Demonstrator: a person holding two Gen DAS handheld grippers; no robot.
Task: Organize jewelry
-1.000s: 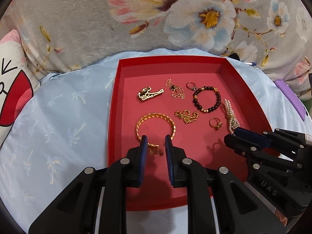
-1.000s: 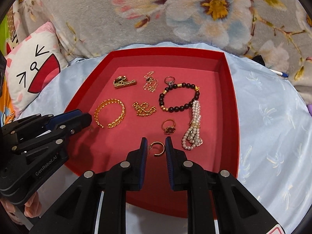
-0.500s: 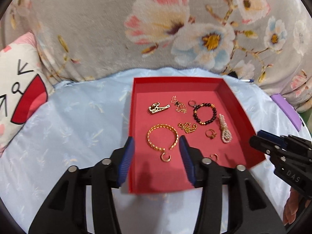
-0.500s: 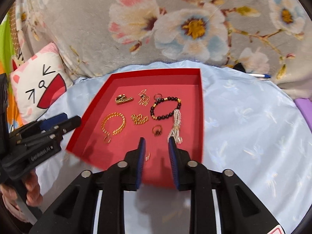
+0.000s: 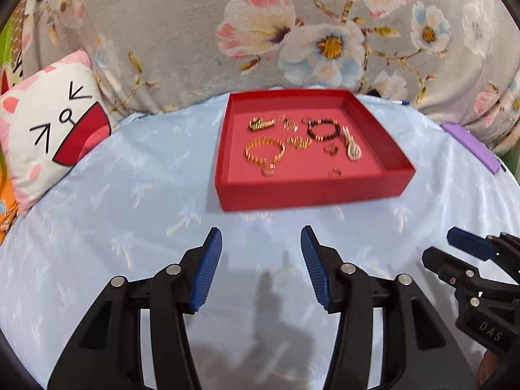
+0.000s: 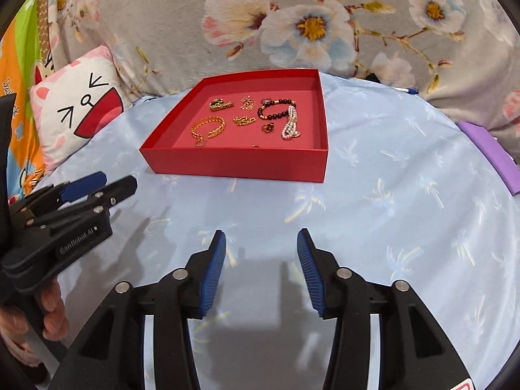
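the jewelry lies spread on the floor of the red tray [image 5: 312, 191] on the blue cloth [image 5: 130, 201]. the left gripper [image 5: 261, 269] and right gripper [image 6: 261, 268], jaws just opened and empty, hang well before it. sorting seems done; next, probably only rest.

A light blue cloth [image 5: 136, 195] with pale palm tree shapes covers the flat top. Behind it is a grey blanket [image 5: 182, 26] with big pink and blue flowers. A white cat pillow [image 6: 78, 110] with a red mouth leans at the left edge of the cloth. A purple flat thing [image 6: 490, 156] lies at the right edge. A pen [image 6: 406, 90] lies at the back by the blanket.
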